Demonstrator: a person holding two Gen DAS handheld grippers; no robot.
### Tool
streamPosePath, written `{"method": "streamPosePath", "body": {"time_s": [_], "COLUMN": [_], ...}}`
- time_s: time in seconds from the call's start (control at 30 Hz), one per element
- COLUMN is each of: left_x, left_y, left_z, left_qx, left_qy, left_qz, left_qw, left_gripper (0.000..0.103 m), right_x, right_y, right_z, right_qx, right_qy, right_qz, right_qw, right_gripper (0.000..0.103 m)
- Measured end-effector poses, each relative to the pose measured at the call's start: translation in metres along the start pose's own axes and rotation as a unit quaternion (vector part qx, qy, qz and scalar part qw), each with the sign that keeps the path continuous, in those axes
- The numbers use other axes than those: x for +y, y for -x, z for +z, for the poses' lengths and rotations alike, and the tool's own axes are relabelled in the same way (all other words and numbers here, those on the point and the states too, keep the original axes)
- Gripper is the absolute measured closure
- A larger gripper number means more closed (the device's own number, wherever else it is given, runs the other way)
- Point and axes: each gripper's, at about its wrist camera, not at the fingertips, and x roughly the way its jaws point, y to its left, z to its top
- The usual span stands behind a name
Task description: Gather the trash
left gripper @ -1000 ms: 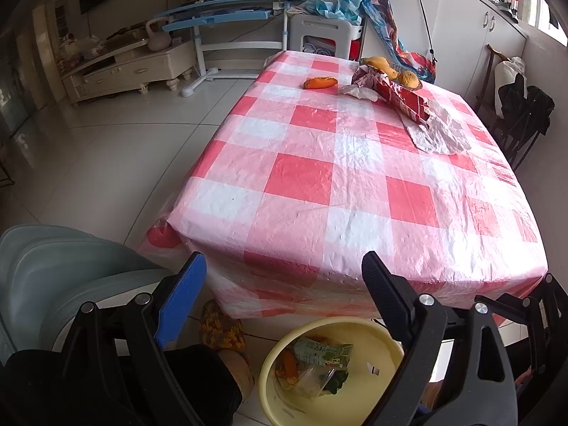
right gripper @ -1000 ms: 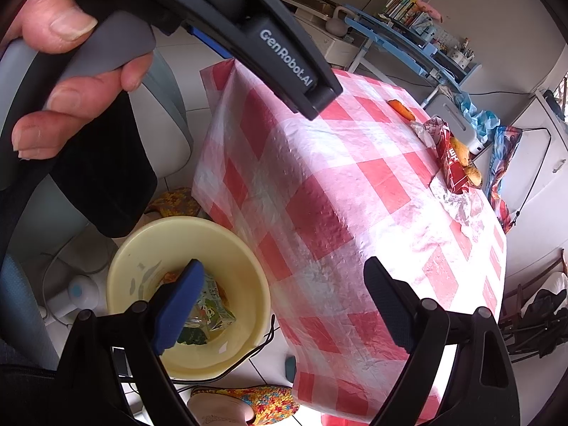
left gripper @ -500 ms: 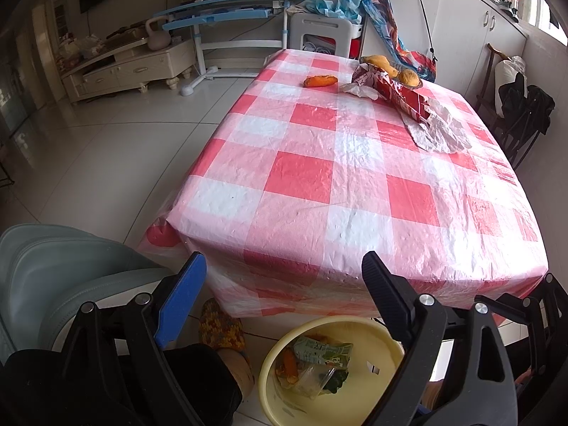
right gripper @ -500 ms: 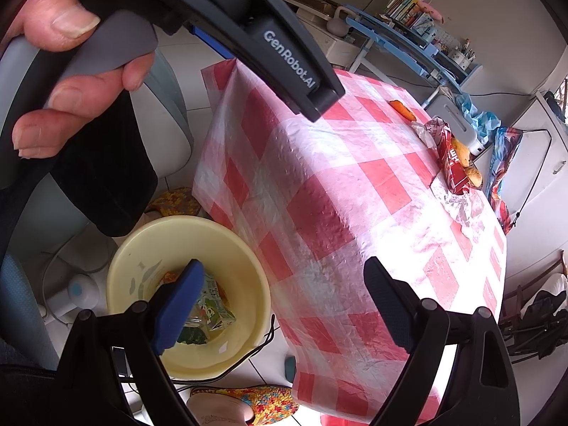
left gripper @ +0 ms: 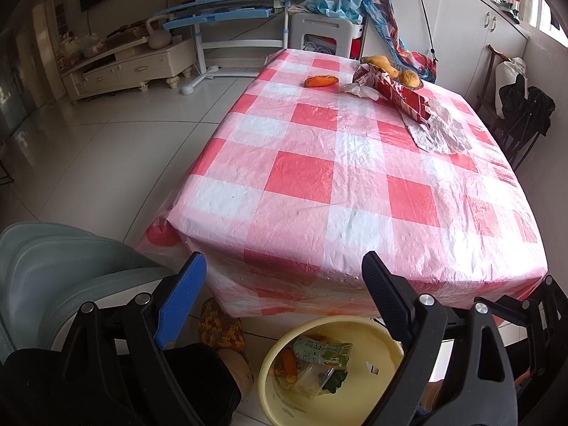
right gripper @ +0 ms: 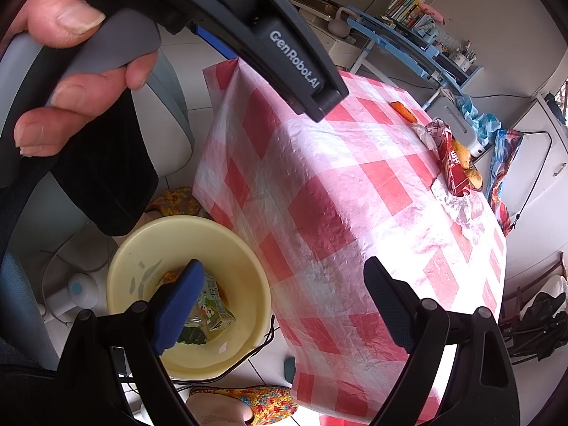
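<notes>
A yellow bin (left gripper: 385, 340) on the floor at the table's near edge holds a green carton (left gripper: 325, 349) and other wrappers; it also shows in the right wrist view (right gripper: 245, 259). On the checked table (left gripper: 355, 177) far end lie an orange peel (left gripper: 320, 80), a crumpled tissue (left gripper: 360, 89), a red wrapper (left gripper: 401, 94), oranges (left gripper: 408, 77) and foil (left gripper: 440, 127). My left gripper (left gripper: 284, 277) is open and empty before the table edge. My right gripper (right gripper: 284, 280) is open and empty above the bin.
A grey-green chair (left gripper: 53, 266) stands at the left. A foot in a colourful slipper (right gripper: 245, 401) is beside the bin. The hand on the left gripper's handle (right gripper: 71, 81) fills the upper left of the right wrist view. A dark chair (left gripper: 522, 117) stands at the right.
</notes>
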Motion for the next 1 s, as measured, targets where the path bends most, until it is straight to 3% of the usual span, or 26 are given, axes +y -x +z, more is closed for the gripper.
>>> {"method": "streamPosePath", "body": {"time_s": [1.0], "left_x": [-0.0001], "left_y": [-0.0011], "left_z": [-0.0013], "left_qx": [0.000], "left_qy": [0.000], "left_qz": [0.000], "left_qw": [1.0000], "left_gripper": [0.017], "right_x": [-0.0006], "right_y": [0.0031], "right_z": [0.0006], "right_qx": [-0.005], "right_qy": [0.001], "right_qz": [-0.002], "right_qw": [1.000], "right_gripper": [0.016]}}
